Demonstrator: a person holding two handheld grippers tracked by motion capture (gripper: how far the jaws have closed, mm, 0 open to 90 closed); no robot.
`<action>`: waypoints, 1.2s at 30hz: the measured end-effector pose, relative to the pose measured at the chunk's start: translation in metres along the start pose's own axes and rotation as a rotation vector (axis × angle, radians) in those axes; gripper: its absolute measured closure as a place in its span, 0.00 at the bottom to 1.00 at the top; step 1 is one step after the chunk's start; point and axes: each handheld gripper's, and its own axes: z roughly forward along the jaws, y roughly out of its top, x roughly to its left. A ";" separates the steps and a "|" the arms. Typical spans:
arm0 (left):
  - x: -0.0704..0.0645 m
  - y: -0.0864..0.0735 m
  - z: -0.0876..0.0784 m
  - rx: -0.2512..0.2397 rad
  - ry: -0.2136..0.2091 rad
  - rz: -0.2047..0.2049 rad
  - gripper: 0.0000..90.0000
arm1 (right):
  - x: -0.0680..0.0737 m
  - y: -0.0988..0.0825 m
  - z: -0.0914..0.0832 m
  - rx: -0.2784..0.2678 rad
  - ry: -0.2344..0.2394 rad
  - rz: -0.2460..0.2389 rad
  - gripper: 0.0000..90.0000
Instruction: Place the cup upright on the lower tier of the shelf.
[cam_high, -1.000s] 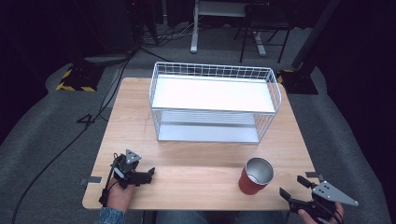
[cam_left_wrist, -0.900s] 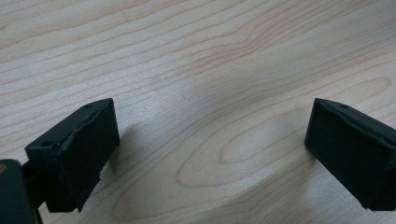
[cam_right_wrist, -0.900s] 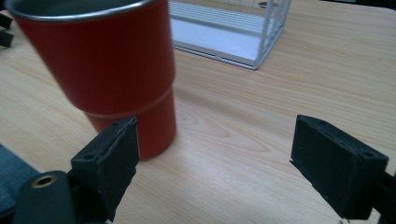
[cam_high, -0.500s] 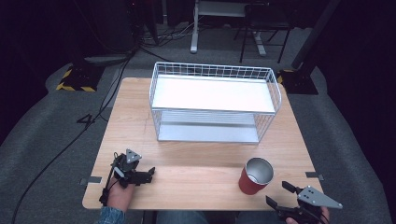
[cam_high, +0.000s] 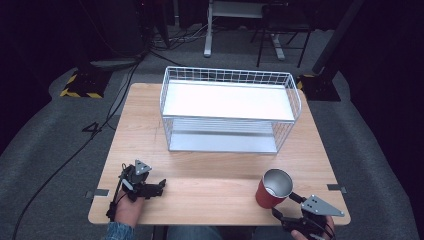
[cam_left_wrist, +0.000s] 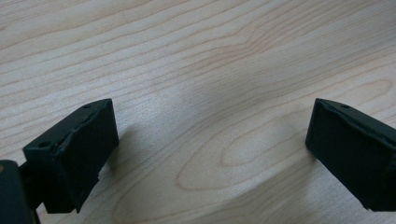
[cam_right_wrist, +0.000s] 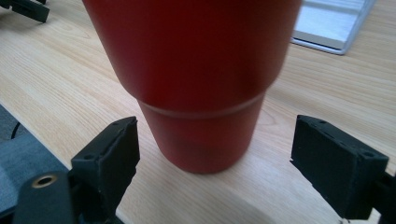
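Observation:
A red cup (cam_high: 272, 189) with a shiny metal inside stands upright near the table's front right. My right gripper (cam_high: 285, 205) is open just behind it at the front edge. In the right gripper view the cup (cam_right_wrist: 201, 79) rises large between the two black jaws of that gripper (cam_right_wrist: 215, 154), with a gap on each side. My left gripper (cam_high: 159, 187) rests open at the front left of the wooden table (cam_high: 215, 175). In the left gripper view this gripper (cam_left_wrist: 210, 140) has its jaws spread wide over bare wood.
A white wire basket rack (cam_high: 230, 107) with two shelves stands on the far half of the table. Its lower shelf corner (cam_right_wrist: 334, 23) lies beyond the cup. Cables and chair legs (cam_high: 270, 35) lie on the grey floor behind.
My right gripper has moved left and forward from the table's front right corner up to the red cup, which now stands between its jaws. The left gripper has stayed put.

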 end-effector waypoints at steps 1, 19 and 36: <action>0.000 0.000 0.000 0.000 0.000 0.000 0.03 | 0.001 0.000 0.002 -0.001 0.002 0.001 0.18; 0.000 0.000 0.000 -0.003 0.002 0.000 0.03 | 0.007 0.004 0.035 -0.047 0.004 0.057 0.16; 0.000 0.000 0.000 -0.003 0.002 0.000 0.03 | 0.008 -0.004 0.049 -0.128 -0.008 0.146 0.14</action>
